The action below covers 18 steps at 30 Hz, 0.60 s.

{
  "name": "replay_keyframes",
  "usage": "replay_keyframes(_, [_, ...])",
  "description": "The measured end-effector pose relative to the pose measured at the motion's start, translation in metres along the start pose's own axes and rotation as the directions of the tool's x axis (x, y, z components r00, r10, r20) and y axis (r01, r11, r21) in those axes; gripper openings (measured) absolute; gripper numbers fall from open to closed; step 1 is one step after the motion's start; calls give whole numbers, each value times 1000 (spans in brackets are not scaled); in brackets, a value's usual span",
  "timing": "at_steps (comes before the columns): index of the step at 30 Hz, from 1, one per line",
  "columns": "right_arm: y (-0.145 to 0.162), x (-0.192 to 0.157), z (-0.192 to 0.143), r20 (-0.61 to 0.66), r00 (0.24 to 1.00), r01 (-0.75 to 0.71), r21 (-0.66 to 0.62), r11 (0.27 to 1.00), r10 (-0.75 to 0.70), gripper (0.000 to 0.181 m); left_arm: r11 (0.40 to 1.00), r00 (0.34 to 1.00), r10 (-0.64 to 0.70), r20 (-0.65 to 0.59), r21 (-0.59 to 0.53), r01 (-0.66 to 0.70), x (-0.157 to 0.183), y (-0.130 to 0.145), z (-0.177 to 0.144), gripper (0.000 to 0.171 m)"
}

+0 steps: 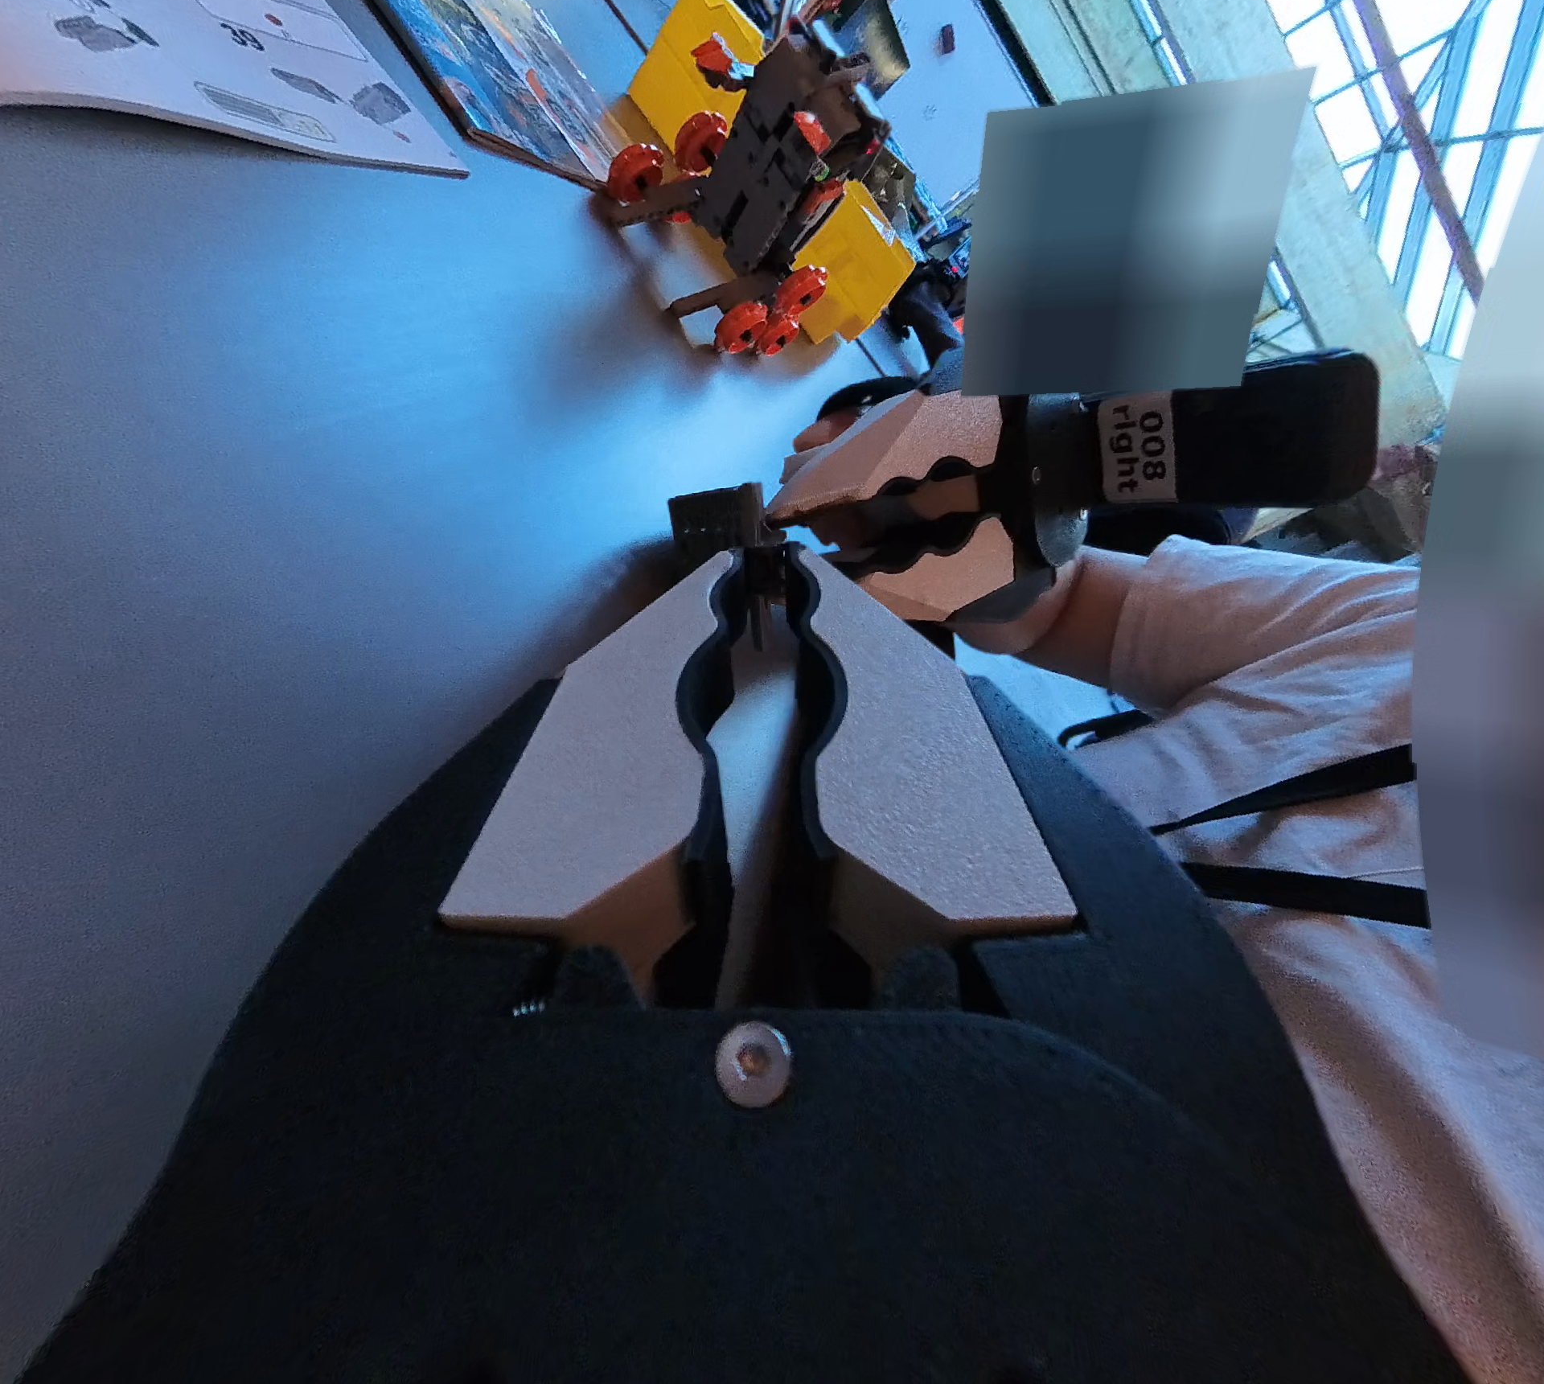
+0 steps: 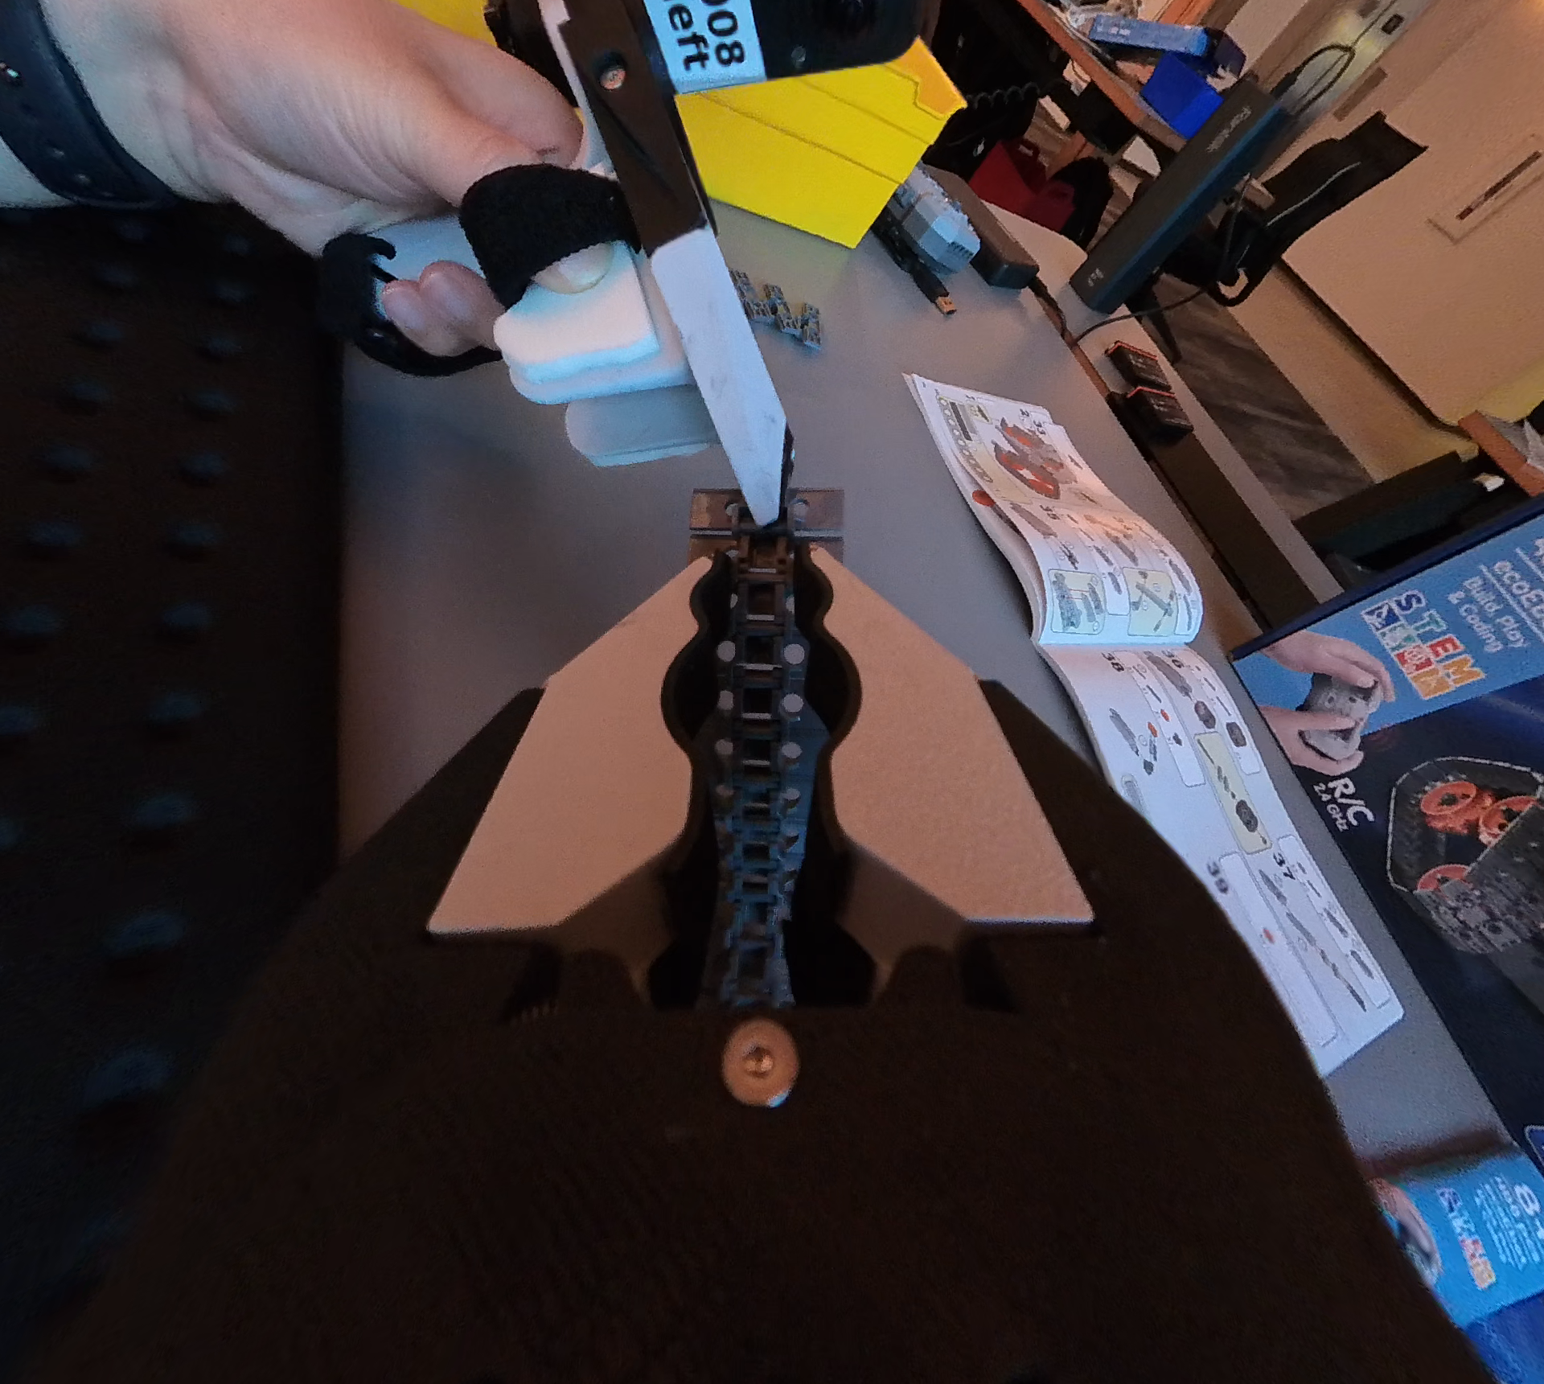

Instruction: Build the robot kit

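Handling the track w/ care matters, bc it looks like a light strip of small dark plastic links on snap joints: stiff across each link, floppy along the run, so it'll sag or kink if you hold only one end. The joints prob pop apart under a twist. Best hold, I'd judge, is flat on the link sides near the end you're working, not the thin cross-bars.

Right gripper: its jaws are closed onto the track, which runs lengthwise down the channel btw the fingers, its far end poking out at the tips. Left gripper: jaws near together, pinching a small dark piece at the tips; can't tell if that's a single link or the track's end. In the right wrist view the left gripper's white finger comes down onto that far end, touching it, right above a small brown plate lying on the table.

Looks: dark grey-black links, ladder-like, open square gaps, pale round dots along both edges.

Around you: a manual lies open just to the right, a blue box beyond it, yellow bins behind. A short spare strip sits farther back. The model w/ red wheels stands well apart, by the bins.
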State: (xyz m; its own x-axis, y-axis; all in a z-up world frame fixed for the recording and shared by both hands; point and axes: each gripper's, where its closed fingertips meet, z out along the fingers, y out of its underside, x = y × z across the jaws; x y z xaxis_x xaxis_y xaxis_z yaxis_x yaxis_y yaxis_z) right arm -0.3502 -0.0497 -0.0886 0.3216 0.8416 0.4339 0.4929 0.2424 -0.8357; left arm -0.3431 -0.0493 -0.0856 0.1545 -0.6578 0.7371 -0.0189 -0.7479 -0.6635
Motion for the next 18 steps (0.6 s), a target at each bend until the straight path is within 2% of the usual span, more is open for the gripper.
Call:
replay_keyframes(5, [-2,1,-2,28,999,-28,28,999,28,13,1000,1000,-22,-21,10,22,1,-1,0,6])
replay_keyframes(8, [-3,2,-4,19,1000,3,41,999,-3,13,1000,1000,0,-27,16,0,3,-3,2,6])
replay_keyframes(11, [-10,3,-8,0,999,36,83,996,-37,12,1000,998,-15,-53,21,16,7,-3,3,19])
replay_keyframes(13, [-11,2,-8,-7,998,63,83,995,-62,12,999,995,-33,-95,13,34,13,-2,3,8])
replay_keyframes(18, [-12,0,-8,-13,996,86,86,993,-86,13,999,995,-30,-97,9,31,14,0,1,7])
